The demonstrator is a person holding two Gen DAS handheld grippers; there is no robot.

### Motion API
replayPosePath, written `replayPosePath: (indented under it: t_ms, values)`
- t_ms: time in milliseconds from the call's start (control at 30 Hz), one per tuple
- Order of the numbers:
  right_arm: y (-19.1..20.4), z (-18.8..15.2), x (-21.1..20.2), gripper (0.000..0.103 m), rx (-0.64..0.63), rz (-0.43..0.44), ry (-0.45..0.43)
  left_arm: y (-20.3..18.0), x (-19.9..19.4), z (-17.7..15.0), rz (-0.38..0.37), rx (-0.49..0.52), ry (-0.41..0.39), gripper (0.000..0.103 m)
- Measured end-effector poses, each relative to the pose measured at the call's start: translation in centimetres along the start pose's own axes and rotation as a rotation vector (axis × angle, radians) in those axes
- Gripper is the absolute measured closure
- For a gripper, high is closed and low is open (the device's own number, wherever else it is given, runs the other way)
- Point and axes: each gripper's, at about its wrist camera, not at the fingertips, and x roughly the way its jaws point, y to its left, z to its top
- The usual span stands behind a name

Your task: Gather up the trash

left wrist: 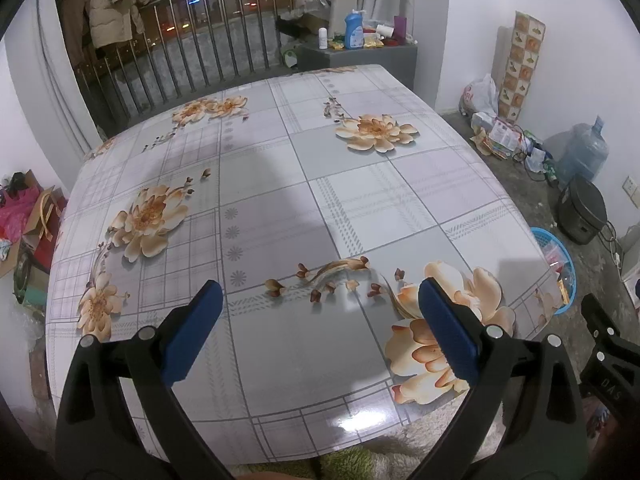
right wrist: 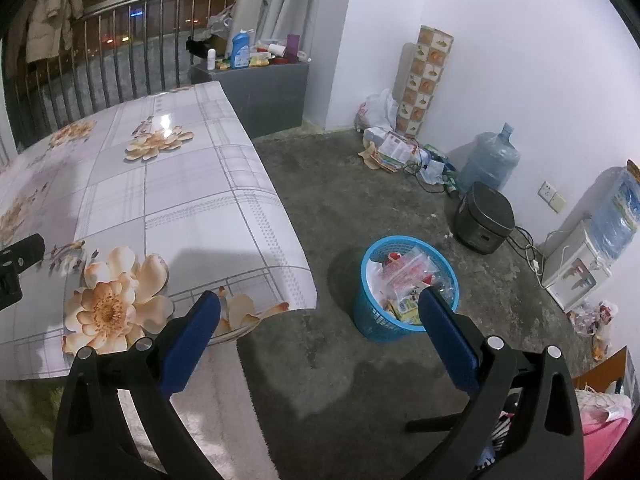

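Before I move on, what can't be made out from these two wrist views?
- Blue basket: lower contents hidden under top wrappers, and the right tongs finger covers its near rim.
- Blue basket in left view: mostly hidden by the table edge.
- Table's near edge: hidden by left tongs.

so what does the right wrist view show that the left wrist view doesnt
Only the right wrist view shows the water dispenser by the wall and the wrappers filling the blue basket. Only the left wrist view shows the table's left side and the bags on the floor past it. Both share the flowered table, the rice cooker, the water jug, and open, empty grippers: left, right.
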Motion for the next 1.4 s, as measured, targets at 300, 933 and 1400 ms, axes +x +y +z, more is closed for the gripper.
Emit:
replayPosePath:
  t_ms: [300,933,1400]
  values:
    - [-0.07,0.15,0.14,0.007,-0.006,0.006,0.001,0.05,0.00,0.02,0.001,-0.001,0.000,0.009]
    - [0.45,0.07,0.30,0.007,-0.013,0.018,0.003,0.19,0.13,0.04,0.005,-0.003,-0.002,0.009]
    - [0.50,0.05,0.26,0.007,-0.012,0.019,0.003,0.25,0.12,0.01,0.007,-0.001,-0.001,0.009]
